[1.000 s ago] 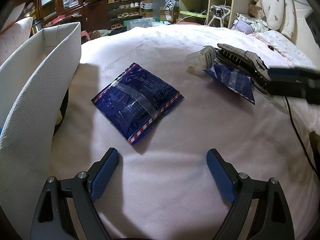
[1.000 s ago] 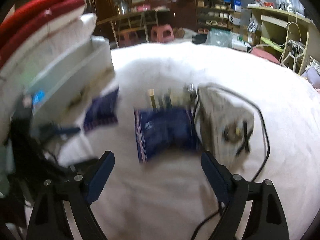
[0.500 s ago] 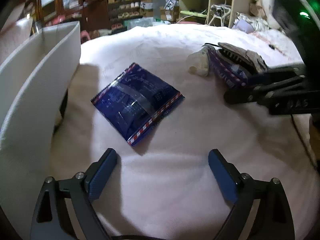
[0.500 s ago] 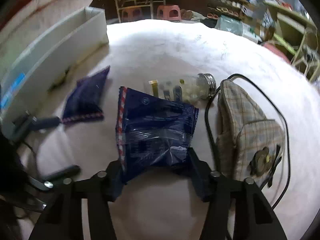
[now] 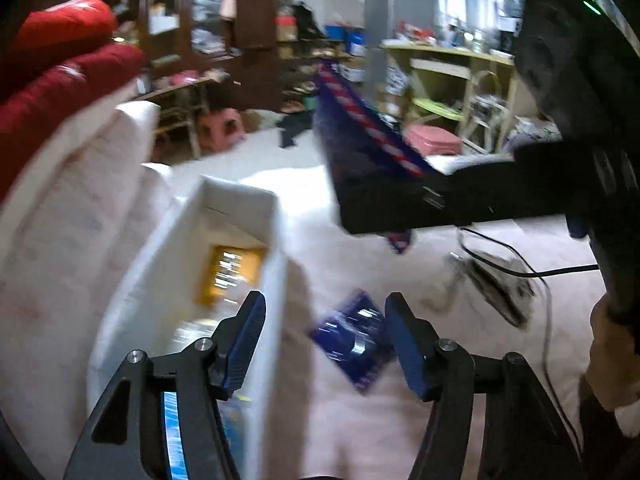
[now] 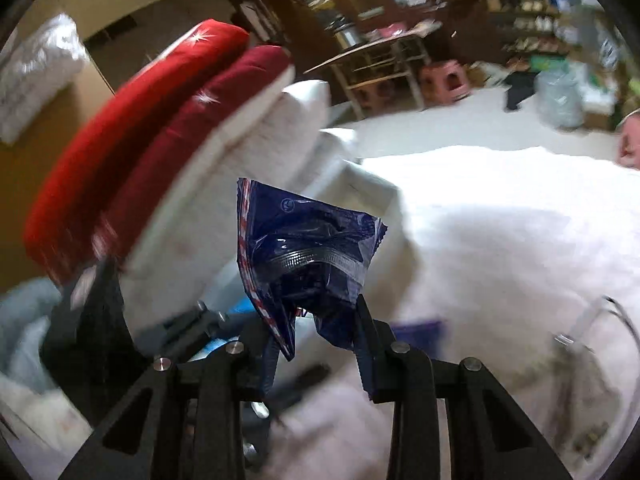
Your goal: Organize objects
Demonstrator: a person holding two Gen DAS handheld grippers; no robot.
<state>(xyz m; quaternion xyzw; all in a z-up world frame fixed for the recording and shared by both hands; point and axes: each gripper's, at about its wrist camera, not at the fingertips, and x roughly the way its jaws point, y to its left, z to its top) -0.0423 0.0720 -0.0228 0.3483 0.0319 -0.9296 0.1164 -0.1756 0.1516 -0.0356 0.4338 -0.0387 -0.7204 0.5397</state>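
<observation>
My right gripper (image 6: 316, 332) is shut on a crumpled dark blue snack packet (image 6: 308, 240) with red-and-white edges, lifted above the white bed. The left wrist view shows that same packet (image 5: 360, 140) held in the air at upper right. A second blue packet (image 5: 352, 344) lies flat on the bed far below my left gripper (image 5: 326, 344). The left jaws are closing, and nothing is between them. A white fabric bin (image 5: 276, 232) stands open at the left, with a yellow pack (image 5: 232, 272) inside.
Red cushions (image 6: 140, 132) and white pillows are stacked behind the bin. A checked pouch (image 5: 496, 288) with a black cable (image 5: 560, 270) lies on the bed to the right. A person's hand (image 5: 608, 344) shows at the right edge. Cluttered shelves and a desk stand beyond the bed.
My right gripper shut on one blue packet and lifted it up and left toward the bin. My left gripper rose away from the other packet, swung toward the bin, and its jaws narrowed.
</observation>
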